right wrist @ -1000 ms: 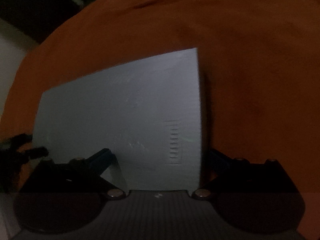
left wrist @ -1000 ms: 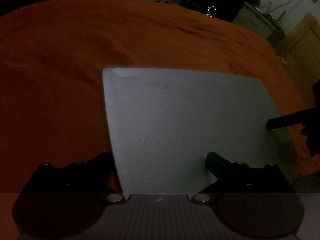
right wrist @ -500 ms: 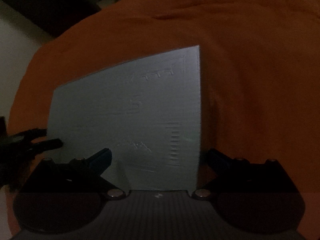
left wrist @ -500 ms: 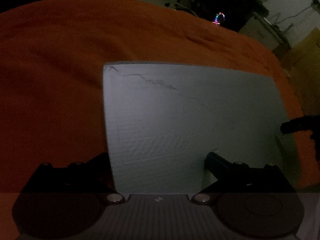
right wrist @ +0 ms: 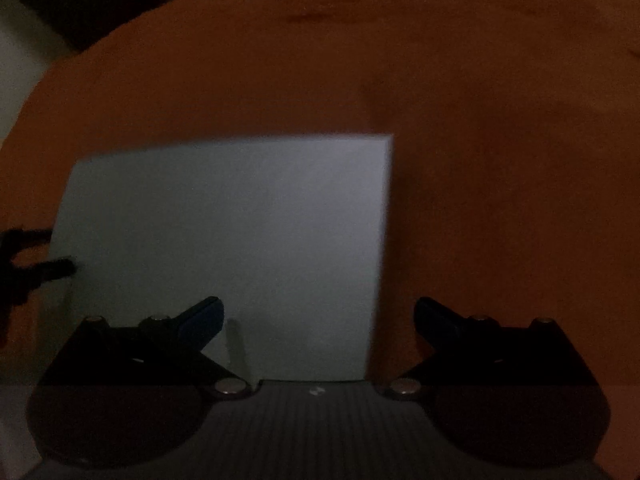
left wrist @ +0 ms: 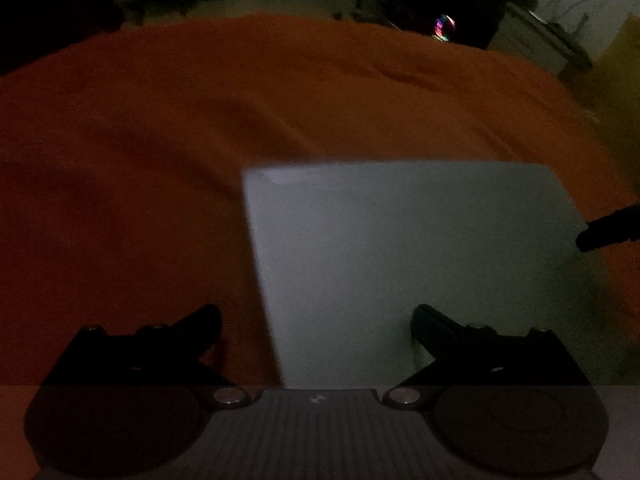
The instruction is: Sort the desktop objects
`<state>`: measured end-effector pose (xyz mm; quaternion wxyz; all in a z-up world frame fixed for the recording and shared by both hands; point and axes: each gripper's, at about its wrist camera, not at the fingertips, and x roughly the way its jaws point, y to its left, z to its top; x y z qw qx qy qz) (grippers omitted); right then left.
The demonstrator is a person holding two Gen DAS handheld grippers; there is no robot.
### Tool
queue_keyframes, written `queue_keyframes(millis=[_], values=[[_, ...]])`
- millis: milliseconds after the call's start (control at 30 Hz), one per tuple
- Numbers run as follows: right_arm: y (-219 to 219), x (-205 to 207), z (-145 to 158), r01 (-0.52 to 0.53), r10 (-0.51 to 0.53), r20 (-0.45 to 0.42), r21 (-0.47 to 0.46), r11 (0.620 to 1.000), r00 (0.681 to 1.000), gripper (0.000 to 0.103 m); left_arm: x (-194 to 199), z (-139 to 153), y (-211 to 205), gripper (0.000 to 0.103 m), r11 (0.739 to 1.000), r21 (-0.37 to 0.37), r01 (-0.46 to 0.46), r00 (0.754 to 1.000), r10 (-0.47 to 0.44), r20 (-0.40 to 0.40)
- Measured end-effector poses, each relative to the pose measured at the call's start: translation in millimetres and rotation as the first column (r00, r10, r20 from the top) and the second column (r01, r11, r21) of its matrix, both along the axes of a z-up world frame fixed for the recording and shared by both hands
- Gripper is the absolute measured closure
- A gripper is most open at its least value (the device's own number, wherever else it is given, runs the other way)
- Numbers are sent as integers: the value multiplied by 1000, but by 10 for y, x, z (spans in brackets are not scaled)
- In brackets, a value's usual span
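A pale grey flat sheet lies on the orange cloth; it also shows in the right wrist view. My left gripper is open and straddles the sheet's left edge, its right finger over the sheet. My right gripper is open and straddles the sheet's right edge, its left finger over the sheet. Each gripper's dark tip shows at the far side of the other's view: the right one in the left wrist view, the left one in the right wrist view.
The orange cloth covers the whole table in dim light. Beyond its far edge are dark furniture and a small coloured light. A yellowish cabinet stands at the right.
Both grippers have pulled back and up from the sheet, which now looks smaller and lower in both views. Both stay open.
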<state>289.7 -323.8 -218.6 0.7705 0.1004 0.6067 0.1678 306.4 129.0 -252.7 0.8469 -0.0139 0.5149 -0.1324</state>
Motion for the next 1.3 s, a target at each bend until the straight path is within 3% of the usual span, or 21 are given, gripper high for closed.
queue_keyframes(millis=[67,167,233,367,567,767,967,1067,1300], values=[[-60,27,-43,50,-50,-19,16,999,999,0,12,-21,56,0,999,-25,-26,1000,26,-11],[77,19,-163,8,-1,-99,73,997,995,0,48,-80,108,0,992,-101,-81,992,70,-101],[218,-43,-121,-30,32,-77,33,999,996,0,63,-103,27,0,992,-117,-48,988,29,-154],[231,48,39,-41,43,-107,18,999,993,0,89,47,-63,1,997,-82,-4,993,-6,-119],[116,162,362,-3,11,-110,64,998,994,0,243,381,-65,1,997,-54,-48,988,40,-152],[100,202,550,24,-18,-121,53,998,992,0,327,721,-160,0,995,-37,-88,990,83,-114],[-159,145,440,138,-123,-108,146,980,986,0,276,662,-170,0,994,-31,-109,988,105,-111],[-102,72,296,100,-94,-63,104,990,994,0,194,439,-210,1,996,8,-86,990,87,-108],[283,-178,29,-95,95,-6,-112,989,995,0,-32,117,-424,0,984,144,102,992,-89,-94]])
